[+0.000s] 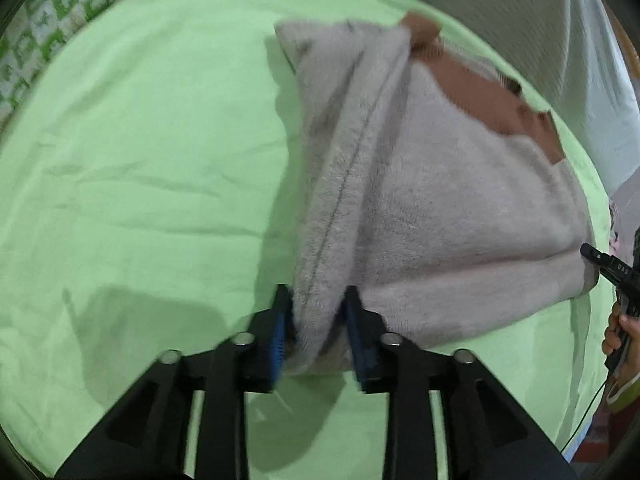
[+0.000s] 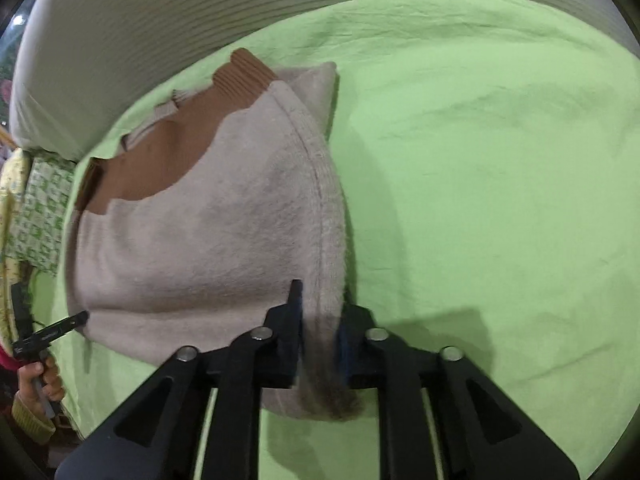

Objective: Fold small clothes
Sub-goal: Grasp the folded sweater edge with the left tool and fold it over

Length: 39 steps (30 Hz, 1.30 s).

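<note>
On my left wrist camera, the left hand-held gripper (image 1: 316,320) has its two blue-padded fingers (image 1: 279,332) closed down on a bunched edge of the sweater (image 1: 420,200), a fuzzy pale grey-beige knit with a brown ribbed band (image 1: 480,96) along its far end. A stitched seam runs up the fold from between the jaws toward the far corner, and the cloth there stands lifted in a ridge above the green sheet (image 1: 140,160). On my right wrist camera, the right hand-held gripper (image 2: 320,328) is likewise pinched shut on the opposite edge of the sweater (image 2: 200,240); the hem curves down between its jaws and a tuft of cloth hangs out below them. Most of the garment lies spread on the green sheet (image 2: 480,160) between the two grippers, with the brown band (image 2: 168,152) at the end farthest from me. The sheet is wrinkled and covers the bed-like surface across both views. A ribbed grey-white cloth (image 2: 160,20) lies along the far edge of the sheet, and a green-and-white patterned fabric (image 2: 40,208) shows at the left of the right view. Each camera catches the other gripper at its rim: the right one (image 1: 608,264) beside the sweater's corner, with the person's fingers (image 1: 618,332) wrapped round its handle. The image is slightly motion-blurred around the sweater's edges.
</note>
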Available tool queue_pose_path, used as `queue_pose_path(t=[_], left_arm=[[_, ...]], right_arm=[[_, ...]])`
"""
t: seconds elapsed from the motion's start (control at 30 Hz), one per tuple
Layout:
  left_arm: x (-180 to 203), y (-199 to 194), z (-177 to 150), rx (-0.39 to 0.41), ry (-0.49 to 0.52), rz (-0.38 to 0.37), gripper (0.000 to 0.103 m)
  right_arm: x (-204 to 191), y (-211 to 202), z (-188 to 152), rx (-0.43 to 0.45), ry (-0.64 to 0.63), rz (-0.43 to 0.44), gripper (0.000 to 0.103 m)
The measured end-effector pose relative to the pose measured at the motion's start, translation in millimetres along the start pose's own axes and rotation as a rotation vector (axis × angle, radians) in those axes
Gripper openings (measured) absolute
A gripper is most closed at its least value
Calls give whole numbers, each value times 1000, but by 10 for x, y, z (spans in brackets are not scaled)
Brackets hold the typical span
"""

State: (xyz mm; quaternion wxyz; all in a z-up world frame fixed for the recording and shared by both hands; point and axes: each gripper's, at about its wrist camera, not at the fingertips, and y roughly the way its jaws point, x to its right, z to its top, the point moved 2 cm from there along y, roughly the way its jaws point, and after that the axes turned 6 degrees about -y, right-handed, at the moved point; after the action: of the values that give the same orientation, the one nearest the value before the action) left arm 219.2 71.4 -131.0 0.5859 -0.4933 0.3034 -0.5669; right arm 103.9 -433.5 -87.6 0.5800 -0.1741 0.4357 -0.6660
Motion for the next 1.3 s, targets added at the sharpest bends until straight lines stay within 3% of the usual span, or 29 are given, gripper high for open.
queue_pose_path(t=[0.03,0.1,0.23,0.33,0.43,0.53,0.6,0.67,0.73,0.83,0.93,1.03,1.2,1.3], left_arm=[[2,-74,20,21,-6,18,50],[43,-344,140,102,-10,5,51],[394,-638,383,179,56,-114,52],[838,-529,475,146,133,-256,55],[1134,-220,490,75,209,-302,55],[1259,152,499,2,262,-264,54],[1259,345,588,8,305,-197,54],[1213,470,697,30,320,-133,52],[1138,547,883,62,308,-84,36],[1017,578,1104,111,272,-41,34],[877,608,1277,144,220,-32,29],[741,579,1360,189,171,-23,28],[449,395,1337,222,91,-56,28],[296,212,1233,234,37,-56,36]], right_arm=[[-36,-81,56,37,-14,-12,32],[-107,-236,178,113,-43,-38,41],[-436,-316,479,189,-145,106,41],[-781,-132,564,143,-217,255,41],[-1127,145,553,61,-318,337,41],[-1334,425,524,-26,-380,395,41],[-1450,617,529,-61,-443,372,41],[-1488,796,569,-71,-496,290,39],[-1465,912,669,-40,-524,182,39],[-1399,982,904,51,-488,27,37],[-1189,1042,1117,99,-374,-66,37],[-1002,1066,1206,121,-275,-77,35],[-948,834,1157,193,-219,-138,35],[-870,624,1084,216,-145,-96,36]])
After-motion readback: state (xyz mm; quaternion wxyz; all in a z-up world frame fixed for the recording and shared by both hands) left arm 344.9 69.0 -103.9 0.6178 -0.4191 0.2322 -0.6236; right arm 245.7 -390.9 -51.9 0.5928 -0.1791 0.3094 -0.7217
